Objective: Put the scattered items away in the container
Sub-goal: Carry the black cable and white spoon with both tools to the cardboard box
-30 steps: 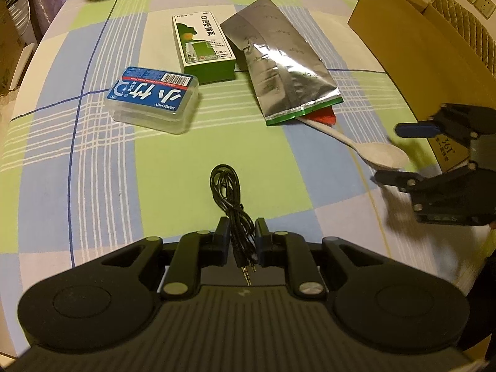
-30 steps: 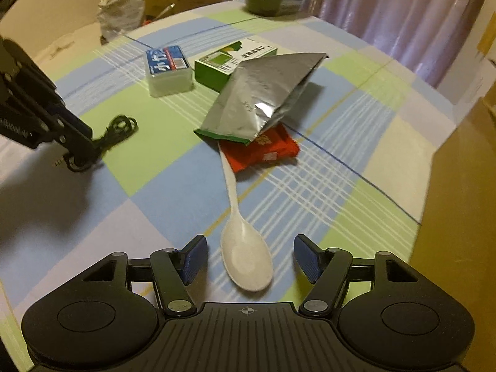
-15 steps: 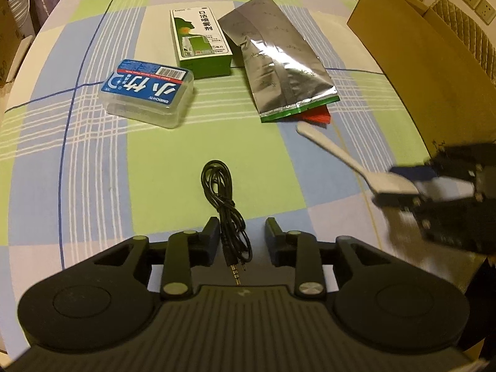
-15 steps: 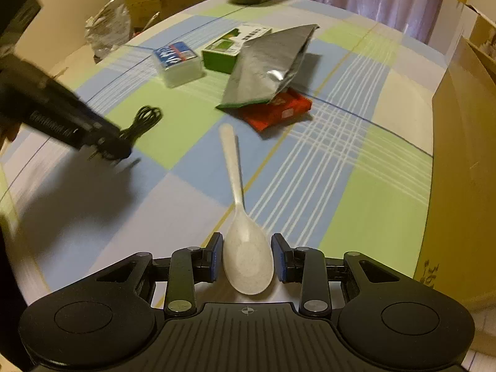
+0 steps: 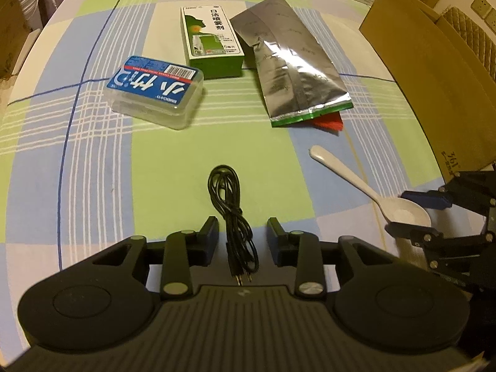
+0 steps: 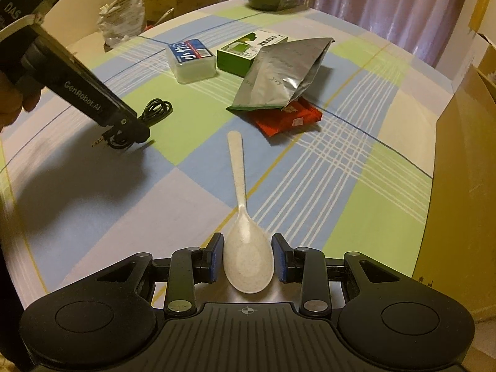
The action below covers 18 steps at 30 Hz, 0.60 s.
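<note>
Spoon [image 6: 248, 257] bowl clamped between right hand-held gripper [image 6: 248, 257] pads, handle pointing away.

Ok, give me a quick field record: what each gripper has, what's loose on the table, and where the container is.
left gripper: open, fingers either side of the black cable, not pressing it
right gripper: shut on the white spoon at its bowl
loose items: clear plastic box, green carton, silver pouch lying over a red packet
container: cardboard box, right edge of table
</note>
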Motion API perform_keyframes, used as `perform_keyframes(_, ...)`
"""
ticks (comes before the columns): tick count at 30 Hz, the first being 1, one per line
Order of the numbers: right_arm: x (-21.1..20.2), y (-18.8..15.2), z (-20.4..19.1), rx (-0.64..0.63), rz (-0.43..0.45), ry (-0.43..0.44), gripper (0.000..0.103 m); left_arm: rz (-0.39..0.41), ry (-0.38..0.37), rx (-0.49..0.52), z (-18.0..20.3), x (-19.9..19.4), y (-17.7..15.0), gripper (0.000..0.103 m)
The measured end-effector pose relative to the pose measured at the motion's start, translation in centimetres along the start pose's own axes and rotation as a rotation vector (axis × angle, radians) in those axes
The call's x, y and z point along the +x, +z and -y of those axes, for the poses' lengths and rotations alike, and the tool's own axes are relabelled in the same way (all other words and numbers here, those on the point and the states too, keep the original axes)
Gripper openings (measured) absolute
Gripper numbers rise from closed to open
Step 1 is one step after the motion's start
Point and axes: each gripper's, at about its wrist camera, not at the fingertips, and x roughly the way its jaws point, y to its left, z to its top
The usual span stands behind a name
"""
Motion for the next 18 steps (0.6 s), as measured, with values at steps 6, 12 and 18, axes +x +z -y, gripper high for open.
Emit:
perform_keyframes(6,0.2,0.2,0.0,-0.031,-0.007,0.014,0.039,-0.012,-0.001,0.027,0.2,-0.2,0.0,0.013)
perform_keyframes(12,0.6,0.4,0.3,-0.047,-0.021,0.033,0.064,-0.02,-0.015,0.035,0.0,-0.4,-1.1,0.013)
perform_keyframes(18,0.9,0.9,0.7,-0.064,-0.055,0.079,0.045,-0.021,-0.029,0.027,-0.1,-0.5,-1.5,0.013)
